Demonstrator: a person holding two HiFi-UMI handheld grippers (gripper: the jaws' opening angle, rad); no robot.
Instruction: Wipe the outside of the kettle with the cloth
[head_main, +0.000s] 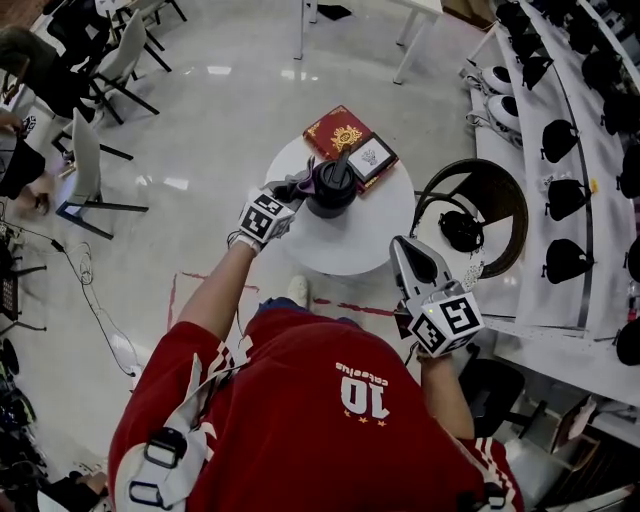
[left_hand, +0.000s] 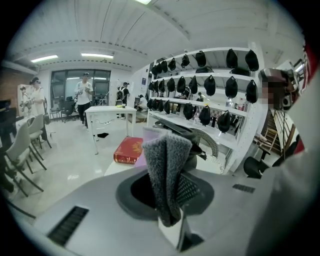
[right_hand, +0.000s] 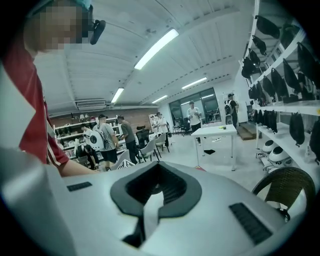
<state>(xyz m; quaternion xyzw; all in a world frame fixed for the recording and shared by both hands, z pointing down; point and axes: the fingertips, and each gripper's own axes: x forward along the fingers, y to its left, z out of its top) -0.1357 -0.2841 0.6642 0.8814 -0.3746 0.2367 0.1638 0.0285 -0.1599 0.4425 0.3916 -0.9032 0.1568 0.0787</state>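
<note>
Cloth (left_hand: 167, 160), a grey, nubbly fold, sits clamped between the jaws of the left hand-held gripper (left_hand: 172, 202) and stands up limply above them. It looks soft and light, likely to drape and bunch, so a grip low on the fold suits it. In the head view the cloth meets the left side of the kettle (head_main: 332, 188), a dark, hard-looking vessel standing on the round white counter (head_main: 350, 250). Its surface seems smooth, and if empty it may slide or tip under sideways rubbing. The right hand-held gripper (head_main: 410, 255) hangs near the counter's edge, well apart from the kettle, jaws pressed together on nothing; it could steady the kettle up high. Just behind the kettle lie a red book (head_main: 337, 130) and a small framed card (head_main: 371, 157).
</note>
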